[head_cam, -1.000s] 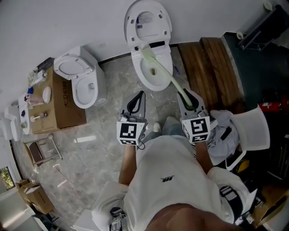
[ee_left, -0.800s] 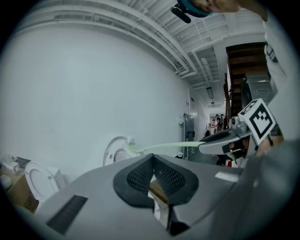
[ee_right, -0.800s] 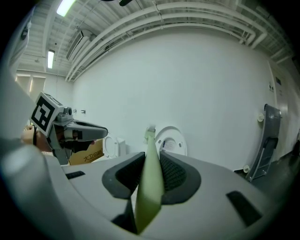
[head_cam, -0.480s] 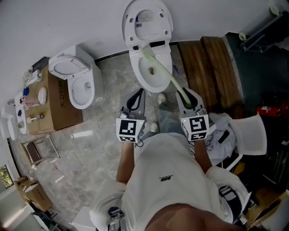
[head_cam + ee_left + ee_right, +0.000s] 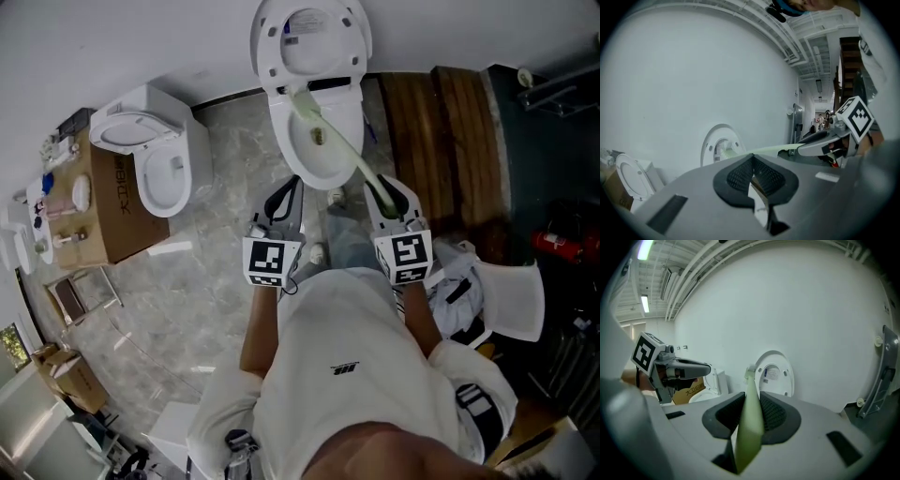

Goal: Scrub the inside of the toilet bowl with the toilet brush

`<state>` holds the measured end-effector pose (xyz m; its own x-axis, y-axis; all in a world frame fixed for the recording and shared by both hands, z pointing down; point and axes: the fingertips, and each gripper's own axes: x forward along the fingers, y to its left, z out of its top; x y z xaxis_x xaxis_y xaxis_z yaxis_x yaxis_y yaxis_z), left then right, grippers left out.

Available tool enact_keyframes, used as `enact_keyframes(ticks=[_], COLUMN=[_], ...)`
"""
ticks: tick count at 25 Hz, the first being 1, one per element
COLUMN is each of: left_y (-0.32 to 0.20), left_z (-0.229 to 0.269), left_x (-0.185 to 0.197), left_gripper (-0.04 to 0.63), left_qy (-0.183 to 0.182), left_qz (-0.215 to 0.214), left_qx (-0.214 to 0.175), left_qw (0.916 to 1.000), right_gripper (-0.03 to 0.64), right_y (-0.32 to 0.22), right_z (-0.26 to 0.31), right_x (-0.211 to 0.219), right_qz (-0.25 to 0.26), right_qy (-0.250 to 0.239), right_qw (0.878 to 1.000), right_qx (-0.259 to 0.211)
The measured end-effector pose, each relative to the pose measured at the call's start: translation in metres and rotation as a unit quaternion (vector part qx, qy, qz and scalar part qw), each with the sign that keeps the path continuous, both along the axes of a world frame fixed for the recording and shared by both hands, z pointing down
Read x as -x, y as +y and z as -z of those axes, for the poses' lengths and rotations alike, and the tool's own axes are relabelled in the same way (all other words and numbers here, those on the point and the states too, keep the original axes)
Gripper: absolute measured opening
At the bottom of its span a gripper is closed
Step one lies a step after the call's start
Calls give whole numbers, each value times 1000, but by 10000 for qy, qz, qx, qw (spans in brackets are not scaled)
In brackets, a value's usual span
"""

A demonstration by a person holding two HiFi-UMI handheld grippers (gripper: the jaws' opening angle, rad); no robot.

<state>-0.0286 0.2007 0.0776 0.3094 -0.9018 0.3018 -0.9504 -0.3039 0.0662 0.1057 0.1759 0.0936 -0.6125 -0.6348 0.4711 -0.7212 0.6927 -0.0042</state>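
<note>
Right gripper (image 5: 749, 414) pinches the long pale green plastic toilet brush (image 5: 349, 157) by its handle; the brush head lies at the rear of the white ceramic toilet bowl (image 5: 281, 141). Left gripper (image 5: 752, 161), jaws pressed together, holds nothing

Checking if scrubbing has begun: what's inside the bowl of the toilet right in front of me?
The toilet brush slants across the toilet bowl, gripped by the right gripper, its head at the rear rim. A small dark spot shows mid-bowl. The surface beneath the brush is covered.
</note>
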Motion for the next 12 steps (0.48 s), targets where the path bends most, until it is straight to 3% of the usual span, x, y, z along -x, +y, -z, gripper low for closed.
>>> enact_keyframes(ticks=[12], left_y=[-88], left_z=[-67], left_x=[-2], left_gripper=[11], left_qy=[-36], left_qz=[229], left_qx=[569], left_qw=[9981], right_gripper=[89], right_y=[-80], right_z=[-79], right_x=[-11], right_qz=[266], right_qy=[185], right_qw=[9962], right_qx=[813])
